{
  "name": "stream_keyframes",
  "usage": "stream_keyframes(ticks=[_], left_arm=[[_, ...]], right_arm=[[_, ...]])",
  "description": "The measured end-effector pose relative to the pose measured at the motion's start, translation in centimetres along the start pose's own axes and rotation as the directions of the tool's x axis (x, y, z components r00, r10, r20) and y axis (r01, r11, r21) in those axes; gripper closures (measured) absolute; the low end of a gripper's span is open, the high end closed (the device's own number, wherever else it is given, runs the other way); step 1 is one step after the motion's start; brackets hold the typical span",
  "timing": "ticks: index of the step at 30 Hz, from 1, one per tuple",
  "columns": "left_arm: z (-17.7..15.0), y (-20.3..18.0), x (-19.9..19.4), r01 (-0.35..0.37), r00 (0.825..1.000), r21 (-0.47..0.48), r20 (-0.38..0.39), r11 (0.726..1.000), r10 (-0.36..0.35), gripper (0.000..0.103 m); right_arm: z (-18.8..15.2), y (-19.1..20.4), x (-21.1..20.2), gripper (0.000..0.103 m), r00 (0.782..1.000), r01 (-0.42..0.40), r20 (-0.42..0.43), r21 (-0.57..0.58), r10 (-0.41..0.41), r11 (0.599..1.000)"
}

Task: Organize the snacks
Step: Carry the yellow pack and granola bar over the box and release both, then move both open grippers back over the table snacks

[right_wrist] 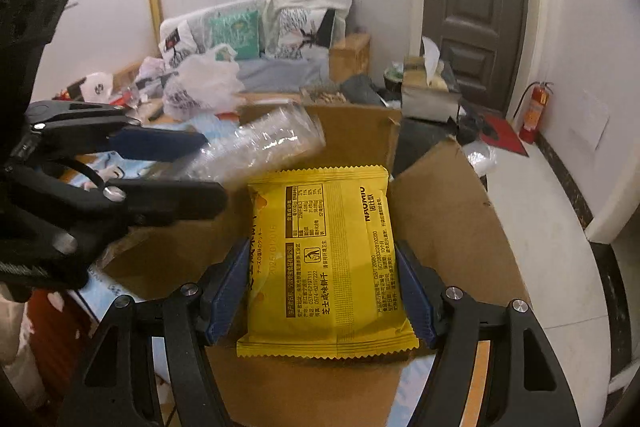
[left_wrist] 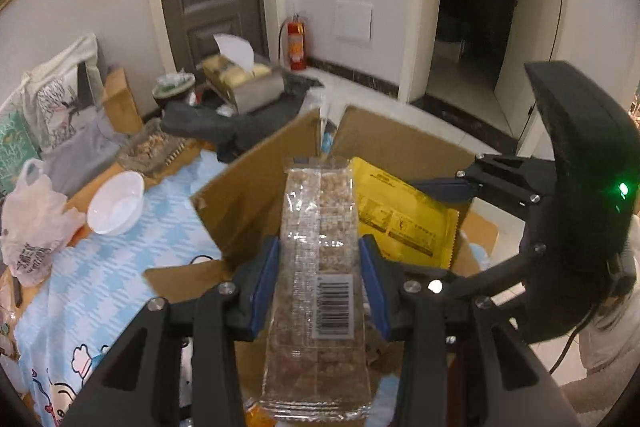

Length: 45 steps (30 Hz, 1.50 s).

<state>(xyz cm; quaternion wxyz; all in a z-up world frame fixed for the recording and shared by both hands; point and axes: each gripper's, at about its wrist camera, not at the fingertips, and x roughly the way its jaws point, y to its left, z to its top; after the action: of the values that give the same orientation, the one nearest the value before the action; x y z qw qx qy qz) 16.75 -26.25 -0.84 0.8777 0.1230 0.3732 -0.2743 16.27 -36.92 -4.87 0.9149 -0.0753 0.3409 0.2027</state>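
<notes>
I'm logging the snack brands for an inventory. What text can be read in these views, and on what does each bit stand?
"NAOMIO": brand on the yellow snack packet held in the right gripper.
Nutrition table and Chinese small print on that packet: too small to read surely.
Barcode on the clear snack pack in the left gripper: digits blurred.
Dark print on the white plastic bag: unreadable.

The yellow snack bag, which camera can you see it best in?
The right wrist view. There the yellow snack bag fills the middle, print readable, clamped in the right tool over the cardboard box. In the left wrist view the bag is partly hidden behind the clear snack pack.
</notes>
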Motion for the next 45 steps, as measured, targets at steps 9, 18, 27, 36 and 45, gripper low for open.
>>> stream_keyframes(ticks=[9,18,27,36,45], left_arm=[[0.8,0.9,2.5,0.013,0.998,-0.007,-0.055,1.000,-0.013,0.062],[0.9,1.8,-0.4,0.027,1.000,-0.031,0.005,0.999,-0.027,0.040],[-2.0,5.1,-7.3,-0.017,0.994,-0.104,0.107,0.994,0.029,0.039],[-10.3,10.7,-13.7,-0.189,0.965,-0.216,0.141,0.958,0.222,0.031],[-19.9,16.1,-15.1,-0.247,0.943,-0.367,0.123,0.897,0.310,0.030]], right_arm=[[0.0,-0.3,2.7,0.036,0.999,0.002,-0.045,-0.031,-0.004,1.000],[-0.1,0.2,0.4,0.032,1.000,0.002,0.006,-0.018,-0.001,1.000],[0.3,4.0,-3.2,0.032,0.996,-0.037,0.083,-0.056,0.041,0.998],[0.5,11.7,-5.5,0.032,0.967,-0.186,0.156,-0.108,0.201,0.977],[-0.3,19.9,-1.7,0.032,0.939,-0.330,0.063,-0.105,0.338,0.938]])
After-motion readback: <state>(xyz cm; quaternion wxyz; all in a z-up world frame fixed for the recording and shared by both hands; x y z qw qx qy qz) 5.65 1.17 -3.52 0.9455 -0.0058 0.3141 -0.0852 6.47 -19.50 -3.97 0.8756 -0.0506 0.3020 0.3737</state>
